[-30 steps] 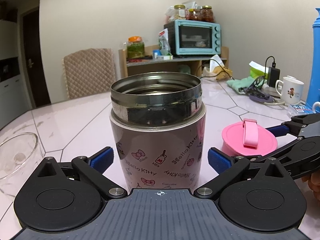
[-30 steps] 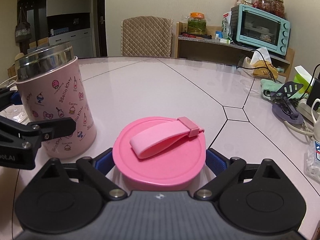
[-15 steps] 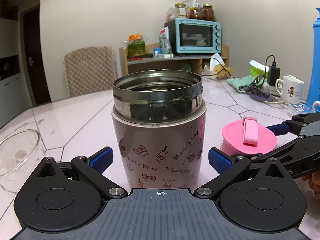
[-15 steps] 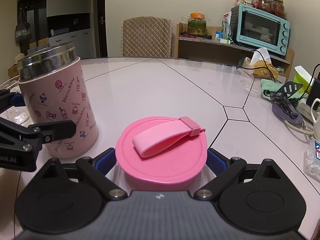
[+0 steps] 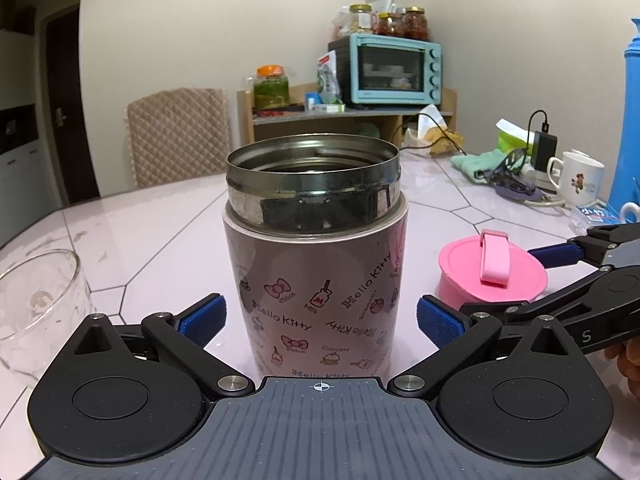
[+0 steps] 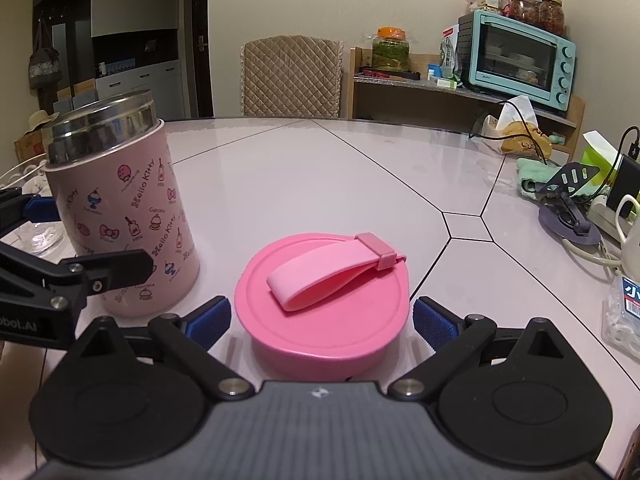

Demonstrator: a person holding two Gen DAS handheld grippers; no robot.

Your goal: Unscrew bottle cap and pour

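A pink Hello Kitty flask (image 5: pixel 316 272) stands upright on the table with its steel mouth uncapped; it also shows in the right wrist view (image 6: pixel 120 216). My left gripper (image 5: pixel 320 320) is open, its blue pads on either side of the flask's lower body with small gaps. The pink cap (image 6: pixel 324 300) with a strap lies flat on the table to the flask's right, also seen in the left wrist view (image 5: pixel 492 276). My right gripper (image 6: pixel 320 316) is open around the cap, its pads just clear of the rim.
A clear glass bowl (image 5: pixel 36 296) sits left of the flask. A white mug (image 5: pixel 580 178), a blue thermos (image 5: pixel 628 120), cables, a phone stand (image 6: pixel 568 208) and a cloth crowd the table's right side. A chair (image 6: pixel 290 76) and a shelf with a toaster oven (image 6: pixel 520 60) stand behind.
The left gripper has pulled back slightly and its pads stand a bit further from the flask. The right gripper's pads have opened slightly off the cap, which now rests on the table.
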